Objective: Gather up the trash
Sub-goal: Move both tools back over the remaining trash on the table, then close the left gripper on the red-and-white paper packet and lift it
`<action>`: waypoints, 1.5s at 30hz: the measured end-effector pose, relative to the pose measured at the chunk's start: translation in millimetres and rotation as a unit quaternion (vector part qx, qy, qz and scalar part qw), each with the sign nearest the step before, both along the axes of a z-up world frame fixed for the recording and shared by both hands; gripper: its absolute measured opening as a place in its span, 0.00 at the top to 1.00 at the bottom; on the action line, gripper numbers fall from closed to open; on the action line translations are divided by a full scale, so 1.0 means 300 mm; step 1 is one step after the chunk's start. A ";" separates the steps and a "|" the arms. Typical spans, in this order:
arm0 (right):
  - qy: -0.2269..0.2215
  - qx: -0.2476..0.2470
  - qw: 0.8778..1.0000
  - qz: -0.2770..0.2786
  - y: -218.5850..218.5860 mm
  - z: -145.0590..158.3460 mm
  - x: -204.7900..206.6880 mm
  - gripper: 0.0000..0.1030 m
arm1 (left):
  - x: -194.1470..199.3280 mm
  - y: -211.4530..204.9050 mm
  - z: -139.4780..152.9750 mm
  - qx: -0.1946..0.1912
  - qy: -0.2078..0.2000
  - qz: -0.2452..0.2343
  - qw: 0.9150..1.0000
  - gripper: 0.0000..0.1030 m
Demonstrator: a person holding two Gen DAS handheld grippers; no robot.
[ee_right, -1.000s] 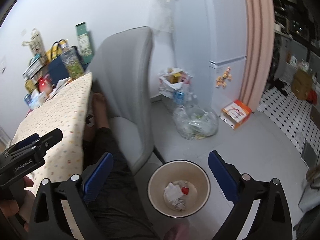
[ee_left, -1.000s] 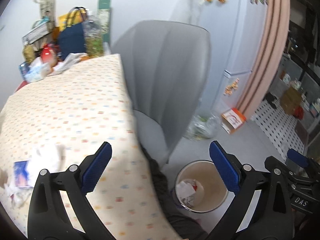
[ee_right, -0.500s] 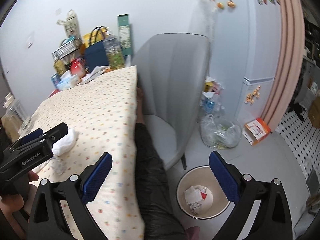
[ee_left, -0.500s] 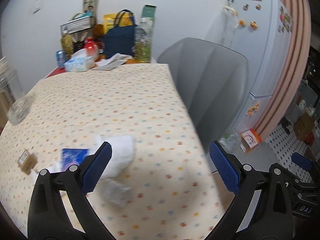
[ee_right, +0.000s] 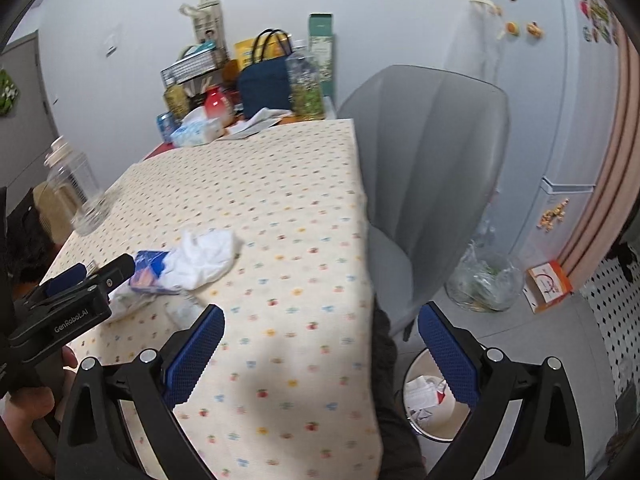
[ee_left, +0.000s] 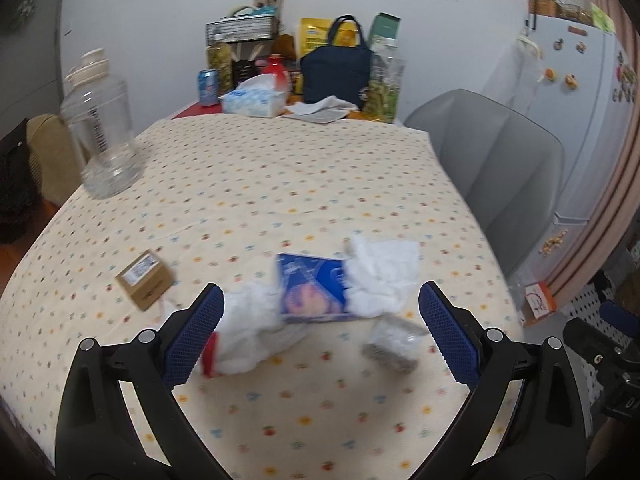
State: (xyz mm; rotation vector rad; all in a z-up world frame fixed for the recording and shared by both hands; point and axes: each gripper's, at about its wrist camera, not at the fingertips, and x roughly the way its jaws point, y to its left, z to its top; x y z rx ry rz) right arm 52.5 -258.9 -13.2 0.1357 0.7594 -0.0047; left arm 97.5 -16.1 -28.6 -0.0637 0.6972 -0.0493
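Several pieces of trash lie on the table [ee_left: 320, 184], so I judge the job partly done: the bin [ee_right: 434, 402], low right in the right view, already holds crumpled paper and something red, while a cluster waits on the cloth. Largest first: the table fills the middle of both views under a cream cloth with small coloured dots. A grey chair [ee_left: 504, 160] stands at its right edge, and a white fridge [ee_left: 580, 92] with magnets rises at upper right beside a pink curtain. On the floor past the chair sits a clear bag [ee_right: 484, 280] of waste, with an orange box just beside it. At the table's far end I see a navy bag [ee_left: 336, 74], a tissue box [ee_left: 254, 100] and jars; a clear bottle [ee_left: 102, 128] stands at upper left.

The trash itself lies in the lower middle of the left view: white tissue [ee_left: 384, 276] touching a blue packet [ee_left: 310, 290], a second tissue wad [ee_left: 256, 332] with a red bit at its lower left, a small clear wrapper [ee_left: 394, 342], and a brown box [ee_left: 146, 280] apart on the left.

My left gripper [ee_left: 320, 336] hangs over this cluster, fingers spread wide and empty. My right gripper [ee_right: 320, 360] is likewise spread and empty, above the table edge. All of these are left to carry to the bin.
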 end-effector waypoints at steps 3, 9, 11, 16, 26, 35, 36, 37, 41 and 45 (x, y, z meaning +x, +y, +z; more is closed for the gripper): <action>0.002 -0.003 1.000 0.014 0.049 -0.003 0.009 0.08 | -0.014 0.068 -0.022 -0.004 0.005 0.020 1.000 0.06; 0.008 -0.006 0.999 0.034 0.130 -0.019 0.022 0.08 | -0.038 0.163 -0.056 -0.004 0.012 0.042 0.999 0.06; 0.009 -0.008 0.999 0.041 0.156 -0.027 0.026 0.08 | -0.043 0.192 -0.068 -0.008 0.015 0.048 0.999 0.06; 0.018 -0.012 0.998 0.056 0.209 -0.057 0.039 0.08 | -0.053 0.239 -0.099 -0.009 0.025 0.057 0.998 0.06; 0.045 -0.006 0.996 0.082 0.278 -0.140 0.071 0.09 | -0.026 0.275 -0.168 -0.010 0.065 0.075 0.995 0.32; 0.049 0.004 0.995 0.090 0.294 -0.156 0.096 0.09 | -0.029 0.288 -0.185 -0.008 0.078 0.074 0.994 0.83; 0.048 0.004 0.994 0.093 0.301 -0.155 0.097 0.10 | -0.030 0.293 -0.183 -0.011 0.076 0.075 0.994 0.87; 0.048 0.004 0.994 0.096 0.308 -0.154 0.097 0.10 | -0.033 0.298 -0.178 -0.011 0.073 0.076 0.994 0.89; 0.047 0.001 0.994 0.104 0.330 -0.153 0.105 0.10 | -0.050 0.323 -0.144 -0.019 0.057 0.084 0.995 0.97; 0.049 0.000 0.993 0.108 0.351 -0.156 0.120 0.11 | -0.074 0.364 -0.106 -0.033 0.040 0.096 0.994 0.99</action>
